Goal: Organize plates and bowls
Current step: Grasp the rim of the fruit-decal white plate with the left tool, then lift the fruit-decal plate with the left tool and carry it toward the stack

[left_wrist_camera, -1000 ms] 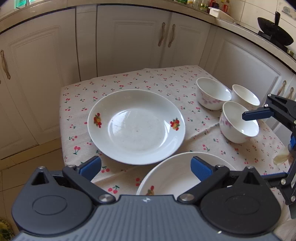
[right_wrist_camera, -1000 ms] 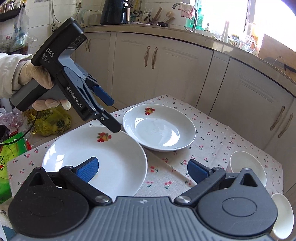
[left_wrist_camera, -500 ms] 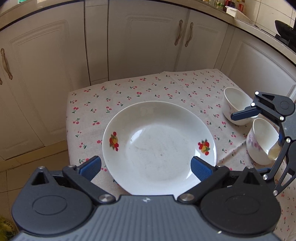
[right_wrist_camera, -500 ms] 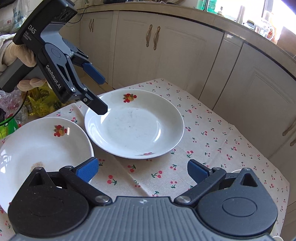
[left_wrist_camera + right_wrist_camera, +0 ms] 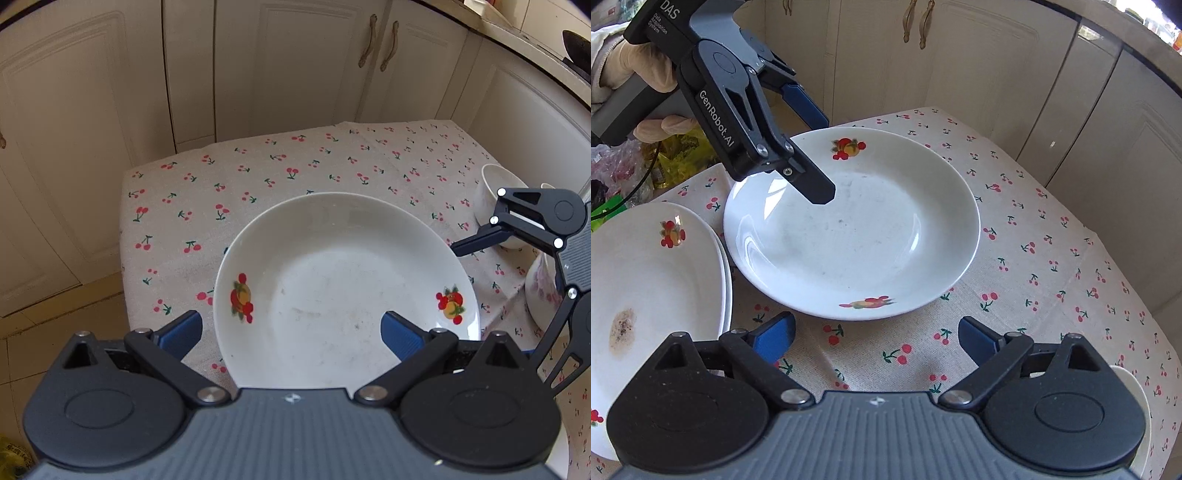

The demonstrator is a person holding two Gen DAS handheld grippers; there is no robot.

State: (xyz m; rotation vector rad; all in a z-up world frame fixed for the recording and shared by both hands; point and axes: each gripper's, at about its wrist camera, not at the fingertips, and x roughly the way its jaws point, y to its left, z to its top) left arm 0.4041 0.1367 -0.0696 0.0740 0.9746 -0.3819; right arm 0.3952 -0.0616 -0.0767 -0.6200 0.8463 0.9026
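Beside the plate (image 5: 849,236), only the right wrist view shows stacked plates (image 5: 646,280); both claws spread.

Bare tablecloth (image 5: 1052,258) beyond plate (image 5: 857,229).

left gripper (image 5: 290,330) is hanging wide open, blue pads (image 5: 181,332) spread apart, gloved hand (image 5: 646,74) wrapping its handle; right gripper (image 5: 875,338) is sitting just off to its right, jaws gaping too
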